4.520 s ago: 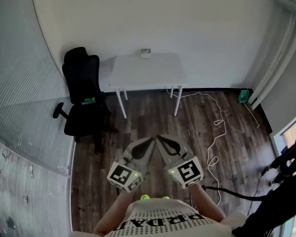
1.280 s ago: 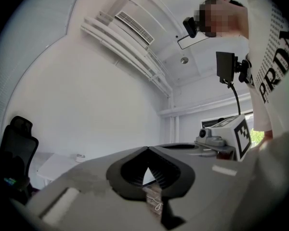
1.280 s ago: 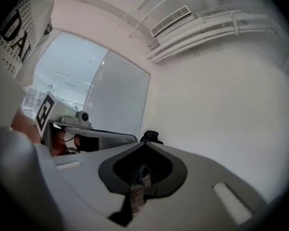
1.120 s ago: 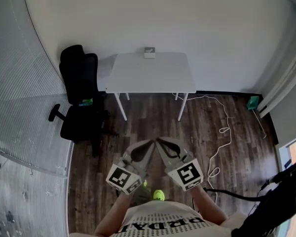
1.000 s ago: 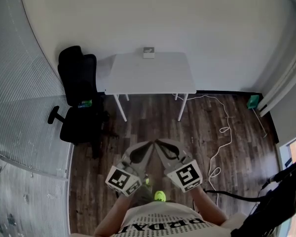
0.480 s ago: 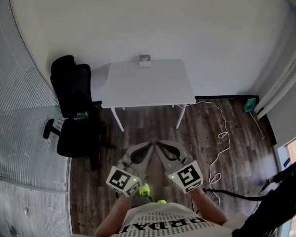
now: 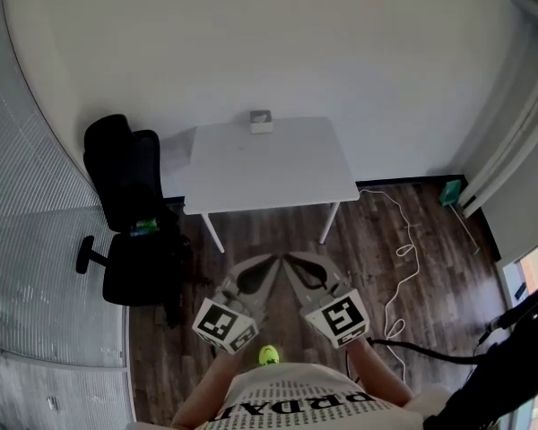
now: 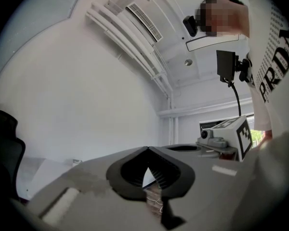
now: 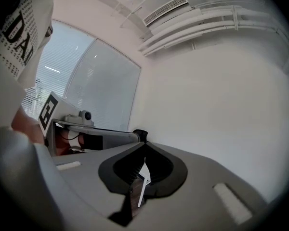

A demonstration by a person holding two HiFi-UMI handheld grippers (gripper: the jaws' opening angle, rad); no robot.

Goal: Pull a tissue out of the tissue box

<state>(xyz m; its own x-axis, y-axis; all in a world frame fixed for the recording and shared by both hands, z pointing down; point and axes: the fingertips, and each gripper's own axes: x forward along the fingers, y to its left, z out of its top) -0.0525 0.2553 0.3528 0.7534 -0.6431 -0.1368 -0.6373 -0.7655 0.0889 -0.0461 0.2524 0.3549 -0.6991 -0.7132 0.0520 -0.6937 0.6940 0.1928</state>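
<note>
The tissue box [image 7: 261,122], small and grey-white, stands at the far edge of a white table [image 7: 278,173] against the wall, well ahead of both grippers. My left gripper [image 7: 271,259] and right gripper [image 7: 288,257] are held side by side over the wooden floor, close to my body, their tips almost meeting and pointing at the table. Each is shut with nothing between its jaws. In the left gripper view the left gripper [image 8: 147,148] has its tips together, and in the right gripper view the right gripper [image 9: 144,145] does too.
A black office chair [image 7: 130,209] stands left of the table, by a curved glass wall. White cable [image 7: 399,245] trails over the floor at the right, near a small green object [image 7: 446,193]. Black equipment [image 7: 520,330] stands at the right edge.
The table and tissue box have come nearer and sit lower in the head view. Both grippers have moved forward together, still shut and side by side.
</note>
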